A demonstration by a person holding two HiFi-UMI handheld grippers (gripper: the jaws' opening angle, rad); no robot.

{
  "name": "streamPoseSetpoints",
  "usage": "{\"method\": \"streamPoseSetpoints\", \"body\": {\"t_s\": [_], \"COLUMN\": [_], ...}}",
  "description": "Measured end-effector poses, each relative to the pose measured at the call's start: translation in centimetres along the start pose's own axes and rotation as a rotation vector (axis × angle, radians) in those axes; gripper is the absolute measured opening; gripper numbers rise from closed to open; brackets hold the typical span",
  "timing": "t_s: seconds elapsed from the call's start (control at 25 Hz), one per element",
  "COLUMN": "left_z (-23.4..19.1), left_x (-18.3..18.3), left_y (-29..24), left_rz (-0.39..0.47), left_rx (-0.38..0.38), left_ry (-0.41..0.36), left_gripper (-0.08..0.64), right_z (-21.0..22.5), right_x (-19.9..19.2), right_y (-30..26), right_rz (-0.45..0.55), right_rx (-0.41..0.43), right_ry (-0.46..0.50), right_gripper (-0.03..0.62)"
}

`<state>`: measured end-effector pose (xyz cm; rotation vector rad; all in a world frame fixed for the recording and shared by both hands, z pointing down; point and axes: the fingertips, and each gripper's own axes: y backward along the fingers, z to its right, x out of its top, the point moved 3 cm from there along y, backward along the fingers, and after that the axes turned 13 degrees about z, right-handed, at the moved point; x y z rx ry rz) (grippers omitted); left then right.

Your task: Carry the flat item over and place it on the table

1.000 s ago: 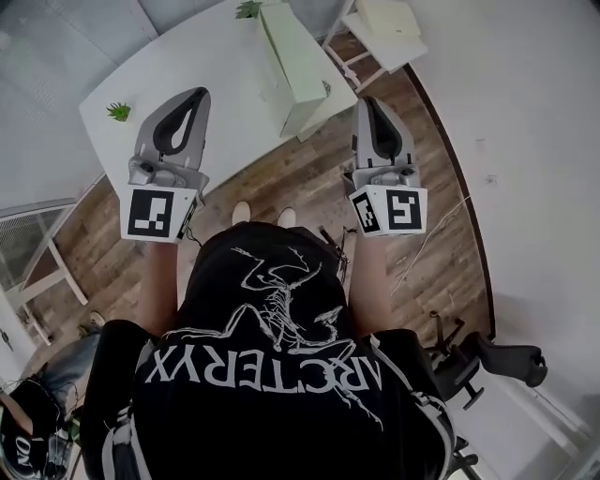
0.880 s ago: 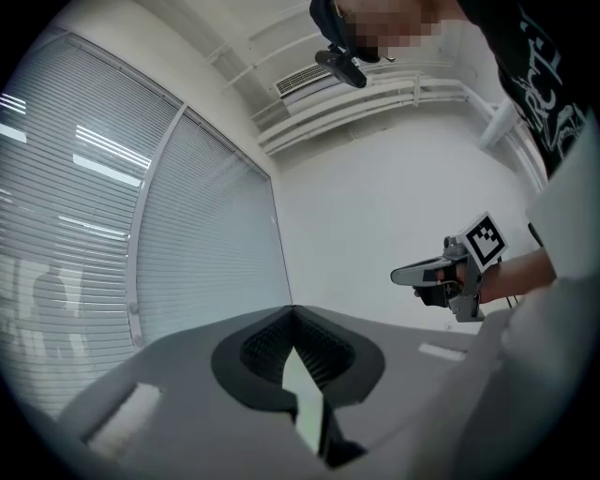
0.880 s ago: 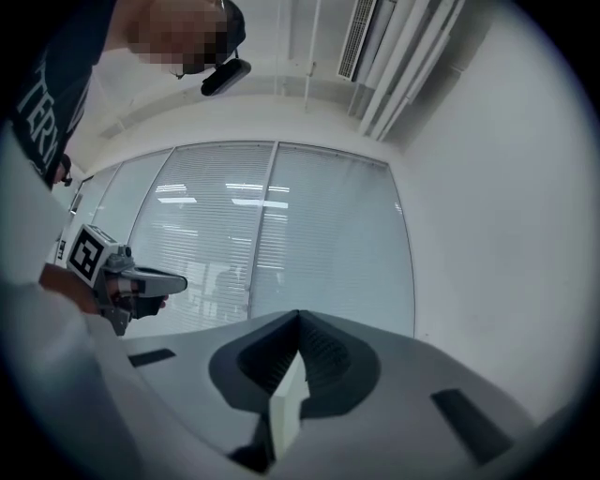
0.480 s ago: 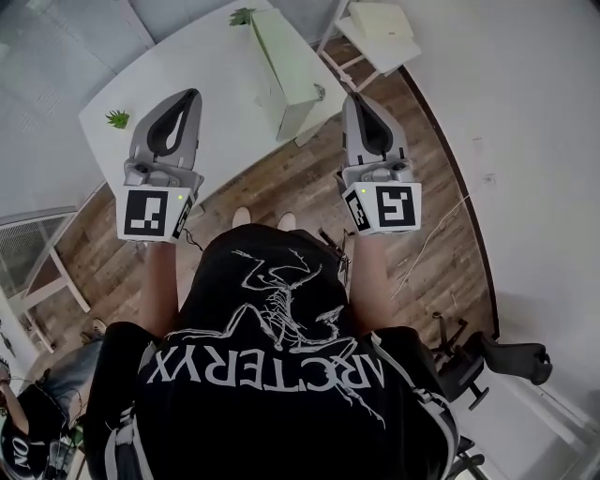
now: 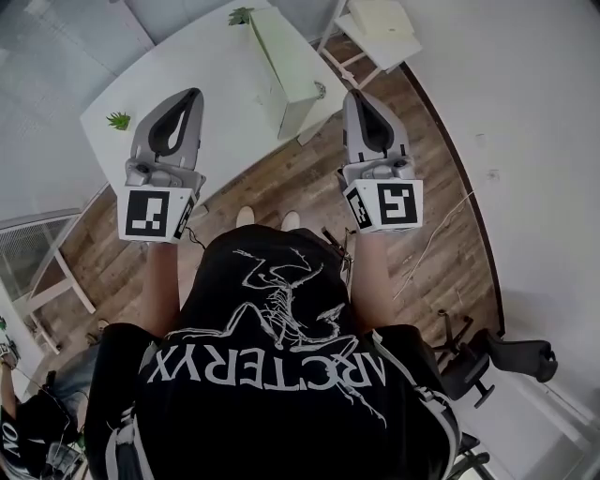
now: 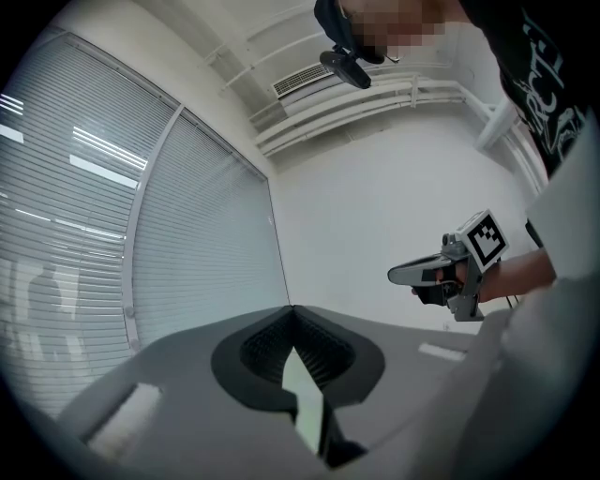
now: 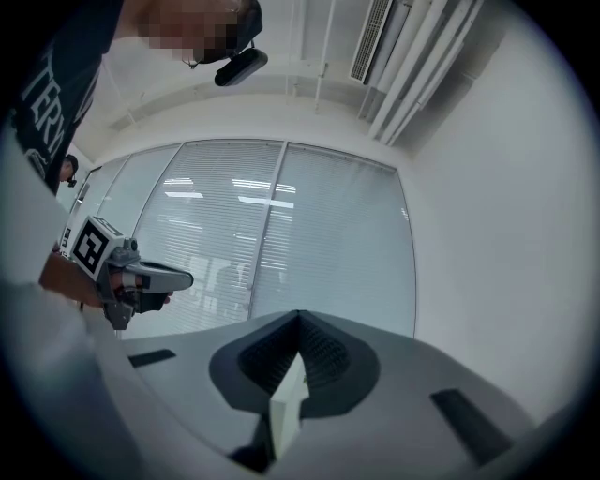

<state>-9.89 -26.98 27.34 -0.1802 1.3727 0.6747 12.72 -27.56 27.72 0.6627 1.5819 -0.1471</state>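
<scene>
In the head view I hold both grippers up at chest height, over the wooden floor. My left gripper (image 5: 192,95) is shut with nothing in it, its tip over the near edge of the white table (image 5: 187,66). My right gripper (image 5: 355,95) is likewise shut and empty, just right of the table's corner. A pale green flat box (image 5: 286,64) rests on the table's right end. In the left gripper view the jaws (image 6: 292,310) meet at the tips. The right gripper view shows the same for the right gripper (image 7: 300,316), with the left gripper (image 7: 124,277) at the side.
Two small green plants (image 5: 119,119) (image 5: 242,15) sit on the table. A white stand (image 5: 380,42) with a pale flat item stands at the back right. A black office chair (image 5: 502,361) is at the lower right, beside a white wall. Another person (image 5: 23,436) is at the lower left.
Both grippers have drifted slightly up and to the left in the head view. The right jaws closed the last small bit.
</scene>
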Motion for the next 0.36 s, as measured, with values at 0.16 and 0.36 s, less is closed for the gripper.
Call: {"method": "streamPoseSetpoints", "body": {"t_s": [0.16,0.36], "left_z": [-0.17,-0.22], "left_x": [-0.37,-0.44], "left_y": [-0.04,0.24], "left_rz": [-0.01,-0.015], "left_rx": [0.001,0.006], "left_ry": [-0.001,0.003], "left_gripper": [-0.012,-0.011], "right_z": [0.06,0.06], "right_x": [-0.22,-0.16], "right_y": [-0.19,-0.11], "right_rz": [-0.005,-0.014], "right_rx": [0.001,-0.001], "right_ry": [-0.002,0.004], "right_gripper": [0.011,0.011]}}
